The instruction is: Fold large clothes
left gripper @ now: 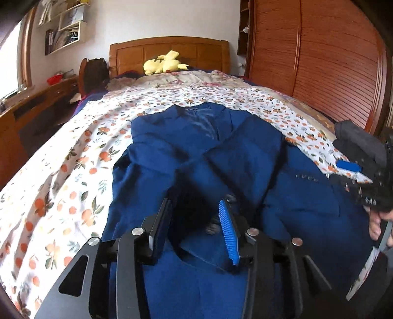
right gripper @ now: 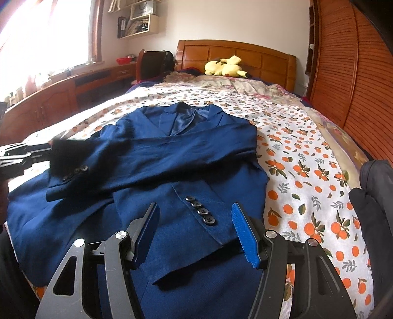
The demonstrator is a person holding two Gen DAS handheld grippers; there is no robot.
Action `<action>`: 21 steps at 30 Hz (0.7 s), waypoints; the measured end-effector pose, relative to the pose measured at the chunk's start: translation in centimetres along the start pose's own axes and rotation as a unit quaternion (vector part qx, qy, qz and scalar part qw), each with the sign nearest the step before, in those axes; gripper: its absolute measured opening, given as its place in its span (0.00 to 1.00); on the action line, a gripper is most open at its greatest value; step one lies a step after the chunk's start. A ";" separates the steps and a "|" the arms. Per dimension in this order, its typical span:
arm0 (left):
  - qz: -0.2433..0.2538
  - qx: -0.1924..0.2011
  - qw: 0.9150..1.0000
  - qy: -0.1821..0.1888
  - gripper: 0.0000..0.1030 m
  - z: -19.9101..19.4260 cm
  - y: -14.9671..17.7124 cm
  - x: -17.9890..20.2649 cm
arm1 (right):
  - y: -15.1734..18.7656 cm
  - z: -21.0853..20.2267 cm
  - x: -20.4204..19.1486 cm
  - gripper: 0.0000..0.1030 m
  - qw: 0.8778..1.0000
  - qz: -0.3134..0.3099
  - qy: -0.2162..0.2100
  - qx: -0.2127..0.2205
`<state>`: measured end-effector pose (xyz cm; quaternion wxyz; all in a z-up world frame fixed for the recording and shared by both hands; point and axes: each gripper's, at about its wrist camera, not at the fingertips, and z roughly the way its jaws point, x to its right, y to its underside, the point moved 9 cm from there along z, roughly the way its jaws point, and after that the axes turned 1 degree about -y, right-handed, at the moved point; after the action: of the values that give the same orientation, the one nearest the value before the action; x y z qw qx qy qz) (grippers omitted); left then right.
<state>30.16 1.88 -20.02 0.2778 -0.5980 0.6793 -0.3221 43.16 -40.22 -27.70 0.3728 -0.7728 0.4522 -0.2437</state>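
Nearest the left wrist camera, the left gripper [left gripper: 196, 211] stood partly open over the lower front of a navy blue suit jacket [left gripper: 186, 157], its blue ribbed pad [left gripper: 228, 233] clear of the cloth; no fabric was pinched between the jaws. Motion blur obscured the dark patch directly beyond the fingertips, and whether the tips touched the jacket could not be told.

In the right wrist view, the right gripper [right gripper: 195, 216] was held wide, jaws empty, above a sleeve cuff bearing four dark buttons [right gripper: 200, 211]. That cuff lay on the jacket's lower front. The other sleeve [right gripper: 147, 157] was folded across the chest, its buttoned cuff [right gripper: 73, 171] ending near the jacket's left edge in this view, just beside the blurred tip of the left gripper.

The jacket lay flat, front up, collar [right gripper: 184, 108] toward the headboard [right gripper: 235, 52], on a bed covered by a white sheet printed with oranges [right gripper: 307, 176]. A yellow plush toy [right gripper: 227, 66] rested at the head of the bed. Dark folded garments [right gripper: 373, 196] sat at the bed's right edge. A wooden wardrobe [right gripper: 356, 73] stood on the right, a wooden desk [right gripper: 61, 93] under the window on the left, and wall shelves [right gripper: 140, 22] above it.
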 end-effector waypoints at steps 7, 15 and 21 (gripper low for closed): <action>0.017 -0.012 1.000 -0.014 0.44 -1.1 2.7 0.2 | 0.0 -0.1 -0.2 0.57 1.000 0.000 -0.003 0.001; 0.025 -0.056 0.998 -0.013 0.44 0.6 5.8 0.7 | 0.2 0.4 -0.9 0.57 1.000 -0.007 -0.012 -0.004; 0.039 -0.083 0.996 -0.020 0.34 2.2 7.2 1.1 | 0.3 0.4 -1.0 0.57 1.000 -0.007 -0.015 -0.004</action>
<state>27.12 1.10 -26.99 0.2531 -0.5979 0.7211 -0.2419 42.83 -39.29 -28.20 0.3746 -0.7813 0.4417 -0.2326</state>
